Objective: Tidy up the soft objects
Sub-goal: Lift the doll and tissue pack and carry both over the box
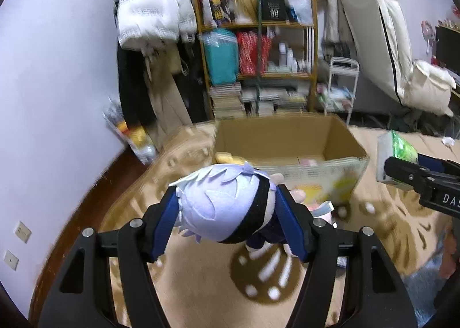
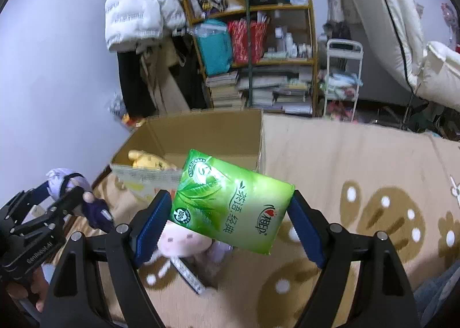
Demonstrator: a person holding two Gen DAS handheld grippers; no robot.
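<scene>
The left gripper [image 1: 227, 213] squeezes a little doll [image 1: 227, 204] with pale purple hair, up in the air near the cardboard box [image 1: 287, 138]. The right gripper [image 2: 230, 213] pinches a green tissue pack [image 2: 233, 201] with "100%" and Chinese words on it. A yellow toy [image 2: 149, 161] lies inside the box. A pink plush [image 2: 181, 241] sits on the rug [image 2: 359, 170].

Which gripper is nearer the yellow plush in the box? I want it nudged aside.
Left, likely. The left gripper hangs just before the yellow plush; the right gripper hangs farther toward the box's other end.
</scene>
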